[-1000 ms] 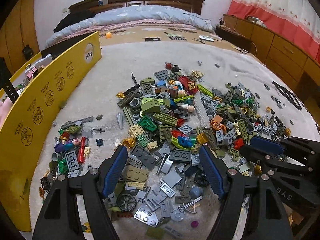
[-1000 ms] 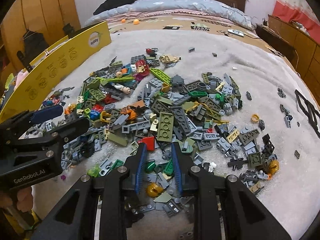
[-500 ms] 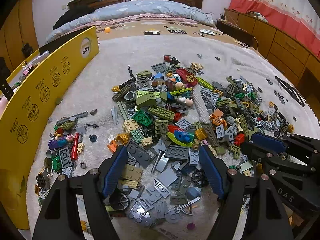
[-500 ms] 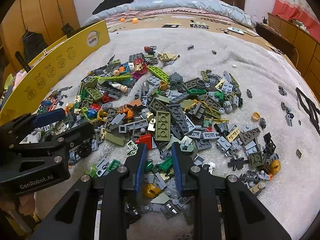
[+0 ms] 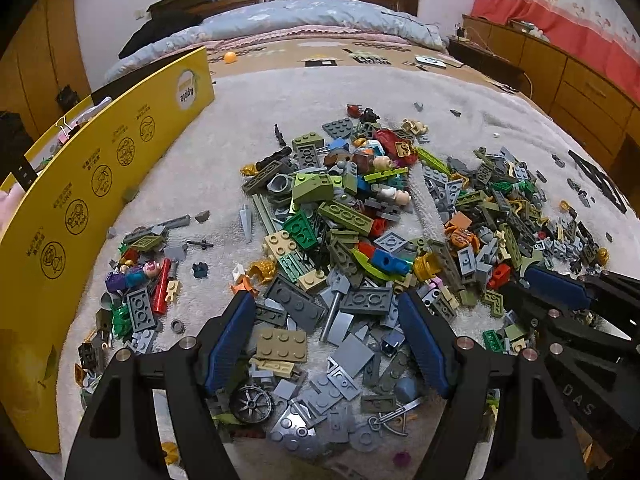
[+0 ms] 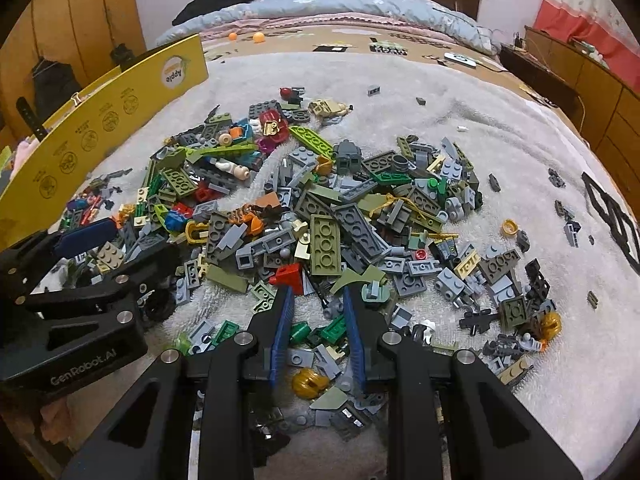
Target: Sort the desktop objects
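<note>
Over brick pile point(image 5: 360, 240) | left hand-held gripper point(image 5: 326, 344) spread, unchanged | right hand-held gripper point(image 6: 316, 312) narrowly parted, empty, unmoved

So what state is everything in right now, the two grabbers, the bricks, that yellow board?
left gripper: jaws wide open, nothing held, over grey plates.
right gripper: jaws narrowly apart, nothing visibly pinched, tips beside the red slope brick.
brick pile: loose, jumbled, unsorted on the white towel.
small side pile: apart from the main heap, near the yellow board.
yellow board: standing on edge.
</note>
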The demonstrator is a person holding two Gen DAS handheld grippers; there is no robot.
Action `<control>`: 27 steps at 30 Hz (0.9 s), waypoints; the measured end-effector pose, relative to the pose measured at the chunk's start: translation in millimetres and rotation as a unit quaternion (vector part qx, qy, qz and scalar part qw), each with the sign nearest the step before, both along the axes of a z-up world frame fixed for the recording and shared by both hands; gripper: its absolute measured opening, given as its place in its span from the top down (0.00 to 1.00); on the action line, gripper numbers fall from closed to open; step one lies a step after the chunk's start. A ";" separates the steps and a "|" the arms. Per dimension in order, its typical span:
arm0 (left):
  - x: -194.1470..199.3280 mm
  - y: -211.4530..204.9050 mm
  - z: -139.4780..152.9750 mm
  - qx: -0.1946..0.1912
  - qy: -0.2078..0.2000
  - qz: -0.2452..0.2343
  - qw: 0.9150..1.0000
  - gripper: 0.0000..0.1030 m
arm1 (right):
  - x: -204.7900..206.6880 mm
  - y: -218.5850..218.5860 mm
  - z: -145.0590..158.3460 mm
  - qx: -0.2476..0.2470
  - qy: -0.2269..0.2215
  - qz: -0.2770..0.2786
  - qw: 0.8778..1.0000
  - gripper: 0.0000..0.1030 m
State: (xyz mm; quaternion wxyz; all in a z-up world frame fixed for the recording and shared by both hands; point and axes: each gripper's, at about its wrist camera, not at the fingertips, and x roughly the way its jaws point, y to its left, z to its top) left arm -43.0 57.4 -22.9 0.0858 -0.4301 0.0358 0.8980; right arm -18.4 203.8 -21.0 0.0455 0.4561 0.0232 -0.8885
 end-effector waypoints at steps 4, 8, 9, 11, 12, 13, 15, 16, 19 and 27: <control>0.7 -0.6 -0.2 0.000 -0.001 0.003 1.000 0.27 | 0.7 -1.6 -0.2 0.004 0.003 -0.002 1.000 0.74; 0.3 0.8 -0.3 -0.003 0.000 0.003 1.000 0.27 | 0.8 -2.1 -0.6 0.004 0.005 -0.004 1.000 0.74; 0.3 0.9 -0.3 -0.004 0.000 0.003 1.000 0.27 | 1.1 -2.5 -0.8 0.005 0.007 -0.004 1.000 0.74; 0.4 0.8 -0.4 -0.004 0.000 0.003 1.000 0.27 | 1.0 -3.1 -1.5 0.006 0.010 -0.003 1.000 0.74; 0.4 0.7 -0.5 -0.005 0.000 0.004 1.000 0.27 | 1.2 -3.3 -1.7 0.007 0.011 -0.003 1.000 0.74; 0.6 0.8 -0.5 -0.006 -0.001 0.005 1.000 0.27 | 1.4 -3.1 -1.9 0.006 0.012 -0.004 1.000 0.74; 0.8 1.0 -0.2 -0.008 -0.001 0.006 1.000 0.26 | 1.3 -2.7 -1.9 0.004 0.013 -0.003 1.000 0.74; 0.8 1.3 0.0 -0.009 -0.001 0.006 1.000 0.26 | 1.3 -2.3 -2.1 0.003 0.014 -0.003 1.000 0.74; 0.9 1.0 0.2 -0.012 0.000 0.008 1.000 0.26 | 1.4 -1.9 -2.4 0.002 0.015 -0.002 1.000 0.74; 4.1 -13.0 -2.2 -0.036 0.012 0.040 0.998 0.48 | 2.4 -2.6 -2.8 -0.001 0.021 0.000 1.000 0.74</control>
